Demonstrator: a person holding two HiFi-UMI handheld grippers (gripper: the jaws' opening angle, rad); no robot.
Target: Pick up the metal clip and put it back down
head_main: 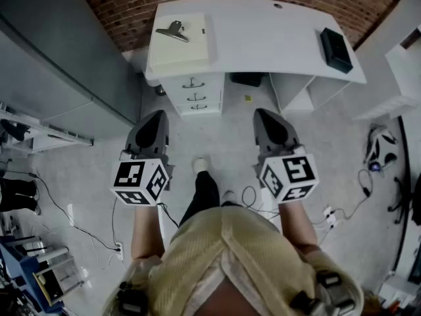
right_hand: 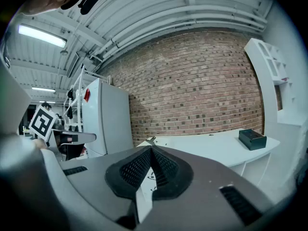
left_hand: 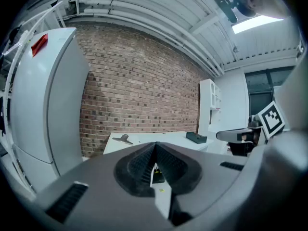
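Note:
The metal clip point(head_main: 173, 31) lies on a pale pad at the left end of the white desk point(head_main: 263, 38); the left gripper view shows the clip point(left_hand: 123, 139) small and far off, and the right gripper view catches it point(right_hand: 149, 140) just above the jaws. My left gripper point(head_main: 152, 128) and right gripper point(head_main: 268, 124) hang over the floor well short of the desk, both shut with nothing held. In each gripper view, for the left gripper point(left_hand: 155, 146) and the right gripper point(right_hand: 151, 149), the jaws meet at the tips.
A black box point(head_main: 336, 49) sits at the desk's right end. White drawers point(head_main: 194, 92) stand under the desk's left part. A grey cabinet point(head_main: 52, 58) is at the left, white shelving point(head_main: 404, 64) at the right. Cables point(head_main: 355, 203) lie on the floor.

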